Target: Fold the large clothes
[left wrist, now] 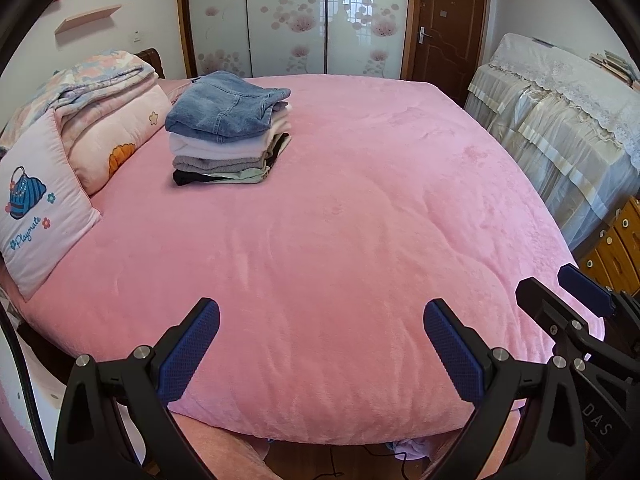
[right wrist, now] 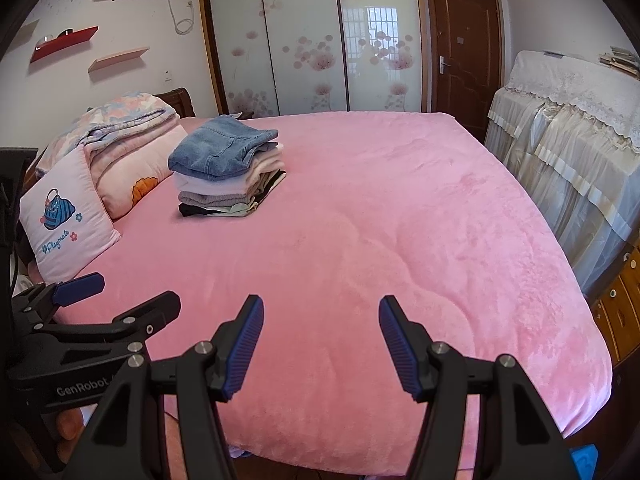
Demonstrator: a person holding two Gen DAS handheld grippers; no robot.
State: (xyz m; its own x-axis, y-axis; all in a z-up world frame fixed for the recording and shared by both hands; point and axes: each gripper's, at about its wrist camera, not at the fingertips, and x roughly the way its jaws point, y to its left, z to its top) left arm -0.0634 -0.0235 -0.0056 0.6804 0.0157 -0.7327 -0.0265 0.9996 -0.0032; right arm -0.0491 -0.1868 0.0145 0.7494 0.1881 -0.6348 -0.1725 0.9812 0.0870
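A stack of folded clothes [left wrist: 230, 132] with blue jeans on top sits at the far left of the pink bed [left wrist: 340, 240], near the pillows; it also shows in the right wrist view [right wrist: 228, 168]. My left gripper [left wrist: 320, 312] is open and empty, held over the bed's near edge. My right gripper [right wrist: 320, 308] is open and empty, also over the near edge. The right gripper shows at the right edge of the left wrist view [left wrist: 560, 284], and the left gripper at the left of the right wrist view [right wrist: 132, 292].
A white "Playmate" pillow [left wrist: 36, 216] and folded quilts [left wrist: 104, 108] lie along the bed's left side. A lace-covered cabinet [left wrist: 568, 120] and wooden drawers [left wrist: 616, 248] stand to the right. A wardrobe [left wrist: 292, 16] and a brown door [left wrist: 448, 28] are behind.
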